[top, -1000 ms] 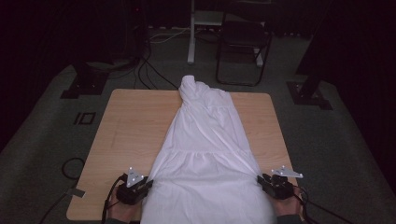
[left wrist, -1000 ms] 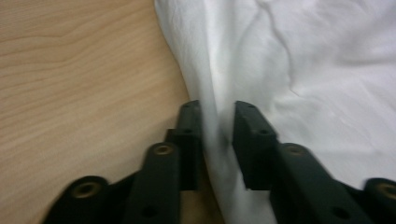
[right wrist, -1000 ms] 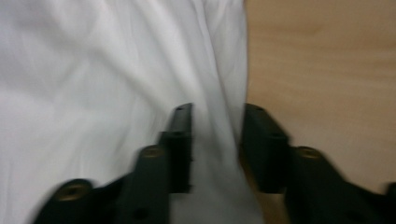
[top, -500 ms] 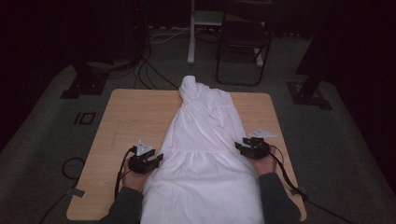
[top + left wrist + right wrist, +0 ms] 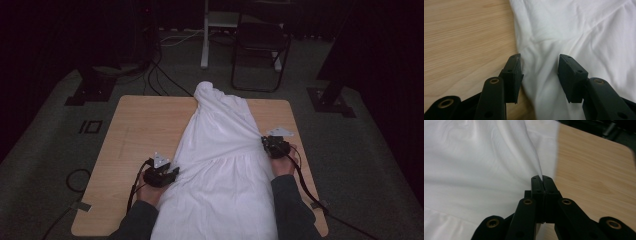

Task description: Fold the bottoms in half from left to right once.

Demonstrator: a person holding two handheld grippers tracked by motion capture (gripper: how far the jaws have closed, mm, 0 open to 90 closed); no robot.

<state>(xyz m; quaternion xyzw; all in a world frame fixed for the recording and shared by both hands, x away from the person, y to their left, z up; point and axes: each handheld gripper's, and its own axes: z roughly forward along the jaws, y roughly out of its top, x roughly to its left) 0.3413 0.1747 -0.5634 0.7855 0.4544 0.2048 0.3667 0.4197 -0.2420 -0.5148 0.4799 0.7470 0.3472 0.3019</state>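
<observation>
The white dress [image 5: 225, 155] is spread lengthwise down the table [image 5: 135, 130], running away from both grippers. Its right edge is pinched by the clenched right gripper [image 5: 542, 180]. The left gripper [image 5: 539, 72] is spread, the left edge lying between its jaws (ungrasped, apparently).

The left gripper [image 5: 167, 175] rests low with its jaws parted. The right gripper [image 5: 264, 142], seemingly slightly raised, has its jaws pressed together.

I see a white dress [image 5: 220, 150] lying along the table [image 5: 135, 125]. My left gripper [image 5: 161, 173] and right gripper [image 5: 275, 145] sit at its edges.
</observation>
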